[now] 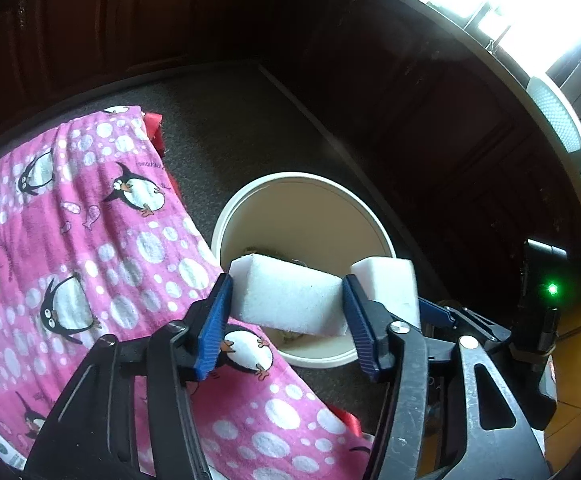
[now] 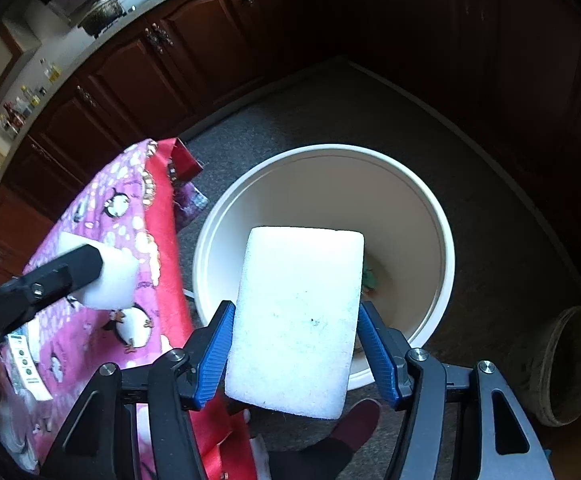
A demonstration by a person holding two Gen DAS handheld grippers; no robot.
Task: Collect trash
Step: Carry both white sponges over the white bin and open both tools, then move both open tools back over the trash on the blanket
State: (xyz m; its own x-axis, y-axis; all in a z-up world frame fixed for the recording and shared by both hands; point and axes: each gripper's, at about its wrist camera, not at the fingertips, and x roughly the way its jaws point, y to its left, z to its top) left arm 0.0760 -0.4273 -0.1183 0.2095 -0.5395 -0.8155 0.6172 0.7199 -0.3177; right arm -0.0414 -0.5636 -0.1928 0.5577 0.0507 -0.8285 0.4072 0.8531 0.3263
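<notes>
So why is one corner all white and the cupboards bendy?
Left wrist view: window light washes out the top right corner, leaving the cupboards dark. Right wrist view: the fisheye lens curves the counter; the other hand-held gripper looks slightly blurred.
</notes>
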